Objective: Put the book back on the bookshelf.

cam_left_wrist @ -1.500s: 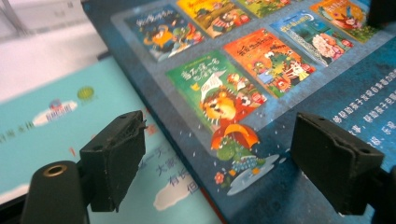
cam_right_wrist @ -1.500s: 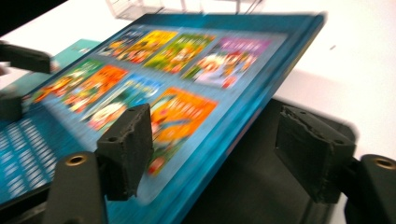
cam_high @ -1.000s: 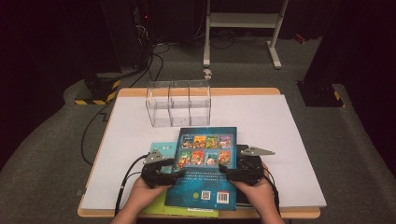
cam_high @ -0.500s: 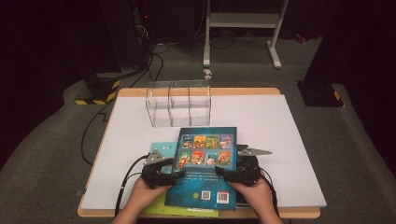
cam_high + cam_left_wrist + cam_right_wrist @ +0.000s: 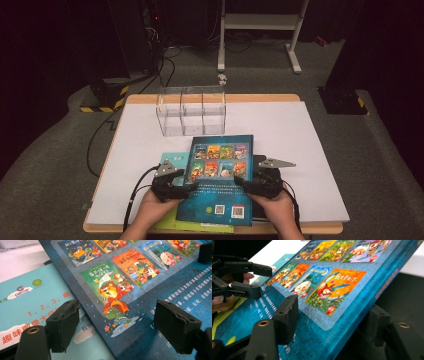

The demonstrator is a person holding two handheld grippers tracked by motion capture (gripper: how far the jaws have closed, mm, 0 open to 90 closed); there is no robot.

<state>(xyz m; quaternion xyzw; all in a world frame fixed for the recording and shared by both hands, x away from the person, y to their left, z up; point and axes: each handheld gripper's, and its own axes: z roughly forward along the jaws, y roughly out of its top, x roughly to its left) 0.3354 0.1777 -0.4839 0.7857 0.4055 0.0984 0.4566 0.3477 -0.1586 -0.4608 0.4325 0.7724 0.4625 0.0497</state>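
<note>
Right jaws: the right gripper (image 5: 329, 322) straddled the right edge of the blue book (image 5: 317, 302), one jaw above the cover, one under it; they had just been closing with the edge between them, and I could not tell whether the pads yet pressed.
Left jaws: the left gripper (image 5: 125, 325) stood open over the book's left part, no pad touching; they had just been opening a little, and the left jaw hung above the teal book (image 5: 30, 302) beside it.
Book position: the blue book (image 5: 220, 175) lay at the near edge of the table (image 5: 310, 130), over the teal book (image 5: 167, 160) and a black pad (image 5: 407, 300); its right edge looked raised in the right gripper view.
Target guess: the clear rack (image 5: 192, 112) stood apart behind the books, likely where the book goes.
Risk 1: a grip on the edge alone, glossy cover; judged likely to let the book swing or slip from the jaws.
Risk 2: the left jaws bore no load; a one-sided lift could twist the book.
Risk 3: the left jaw might catch the teal book and drag it along.
Risk 4: a tilted book could strike the rack's dividers.
</note>
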